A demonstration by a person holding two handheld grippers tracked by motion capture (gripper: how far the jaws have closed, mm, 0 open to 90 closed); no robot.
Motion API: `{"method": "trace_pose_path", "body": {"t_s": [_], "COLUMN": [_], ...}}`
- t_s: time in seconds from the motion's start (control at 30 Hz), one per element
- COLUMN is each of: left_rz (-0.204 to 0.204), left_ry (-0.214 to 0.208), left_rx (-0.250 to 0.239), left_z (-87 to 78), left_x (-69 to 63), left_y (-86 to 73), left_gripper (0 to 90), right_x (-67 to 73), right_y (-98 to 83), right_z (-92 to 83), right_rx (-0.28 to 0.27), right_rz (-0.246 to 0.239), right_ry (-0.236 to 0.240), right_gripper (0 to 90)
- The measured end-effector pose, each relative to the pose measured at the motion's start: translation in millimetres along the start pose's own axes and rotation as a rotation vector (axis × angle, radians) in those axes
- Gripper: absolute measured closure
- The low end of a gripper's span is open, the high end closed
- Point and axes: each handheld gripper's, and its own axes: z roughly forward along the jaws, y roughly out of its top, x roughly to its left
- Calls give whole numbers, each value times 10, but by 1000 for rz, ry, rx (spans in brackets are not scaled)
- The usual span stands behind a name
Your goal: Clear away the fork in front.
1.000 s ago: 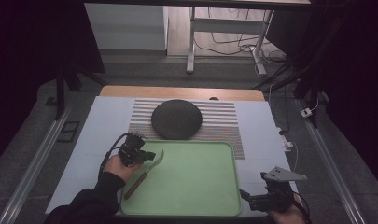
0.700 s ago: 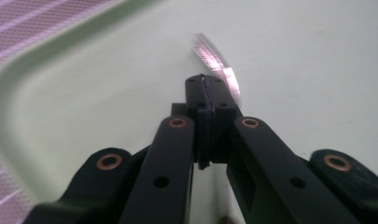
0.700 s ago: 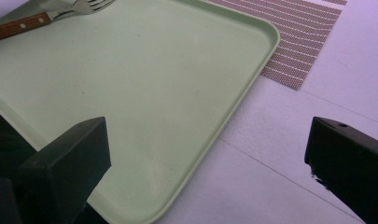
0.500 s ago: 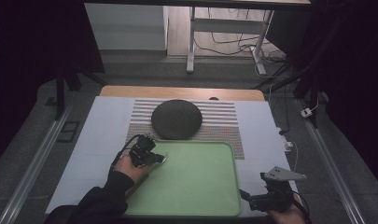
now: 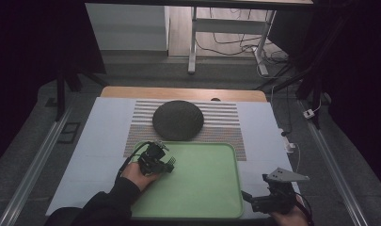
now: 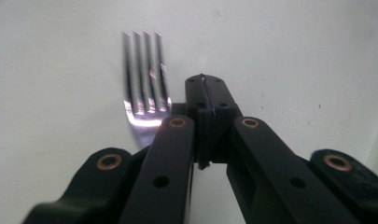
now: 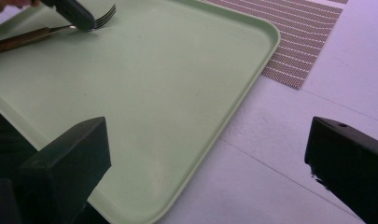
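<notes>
Left gripper (image 5: pixel 156 159), jaws closed, sits over the tray's (image 5: pixel 207 197) near-left part; whether it grips the fork (image 6: pixel 144 105) beside it is unclear. Right gripper (image 5: pixel 272 200) waits wide open, empty, near right. Likely step: repositioning the fork; next needs a clean lift or release.

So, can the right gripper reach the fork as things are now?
Probably yes. The right gripper is open at the near right corner of the tray; bare tray lies between it and the fork, though the left gripper is there.
</notes>
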Motion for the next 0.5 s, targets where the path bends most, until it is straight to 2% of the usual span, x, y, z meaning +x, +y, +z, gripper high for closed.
{"method": "trace_pose_path", "body": {"t_s": [0.03,0.1,0.17,0.2,0.23,0.33,0.4,0.5], "left_rz": [6,8,-1,0,0,-33,-56,-95], "left_ry": [7,17,11,46,46,63,97,117], "left_rx": [22,31,20,18,18,10,11,6], "left_z": [63,89,89,66,66,24,-35,-99], "left_x": [-11,-9,18,44,44,123,210,319], "left_y": [-7,-12,-20,-24,-24,-48,-73,-111], "left_gripper": [885,885,885,885,885,884,885,884], "right_x": [-2,-5,-6,-7,-7,-7,-8,-10], "right_y": [0,-1,-1,0,0,0,0,0], "right_z": [-2,-3,-3,-3,-3,0,1,2], "right_rx": [0,0,0,3,3,2,3,5], "right_rz": [0,1,1,0,0,3,3,5], "right_ry": [-1,0,1,2,2,4,4,3], "right_gripper": [3,3,3,3,3,3,3,3]}}
